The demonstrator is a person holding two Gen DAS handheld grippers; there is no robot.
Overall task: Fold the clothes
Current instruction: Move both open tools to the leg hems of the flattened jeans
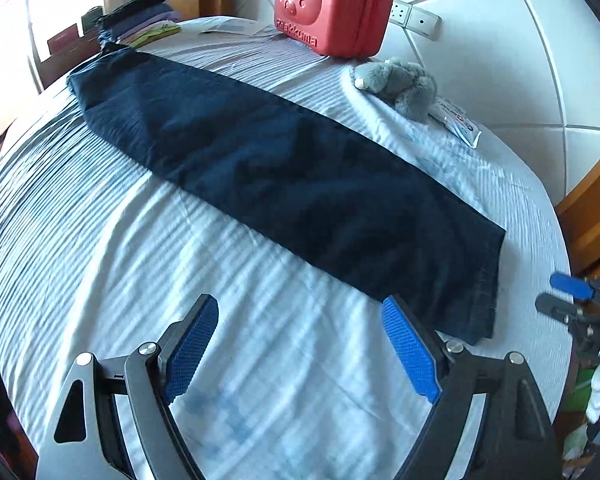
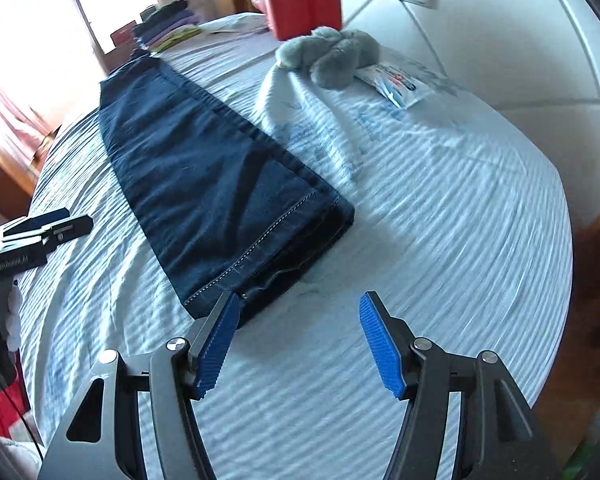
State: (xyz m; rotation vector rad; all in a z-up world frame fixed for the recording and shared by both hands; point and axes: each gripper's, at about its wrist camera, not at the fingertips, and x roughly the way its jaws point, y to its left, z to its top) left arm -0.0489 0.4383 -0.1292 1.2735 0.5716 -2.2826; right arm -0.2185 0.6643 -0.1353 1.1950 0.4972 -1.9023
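Dark blue jeans (image 1: 284, 176) lie folded lengthwise in a long strip on a bed with a light striped sheet (image 1: 100, 240). They also show in the right wrist view (image 2: 204, 176), hem end nearest. My left gripper (image 1: 300, 312) is open and empty, just short of the jeans' near hem, its right pad (image 1: 410, 350) at the hem's edge. My right gripper (image 2: 298, 308) is open and empty, its left pad (image 2: 218, 344) beside the hem corner. Each gripper shows in the other's view, the right one (image 1: 576, 300) and the left one (image 2: 48, 226).
A red bear-shaped case (image 1: 332, 8) stands at the bed's far side by the white padded headboard (image 1: 520, 60). A grey plush toy (image 1: 400, 84) and a tissue packet (image 1: 456, 120) lie near it. A stack of folded clothes (image 1: 144, 20) sits at the far left.
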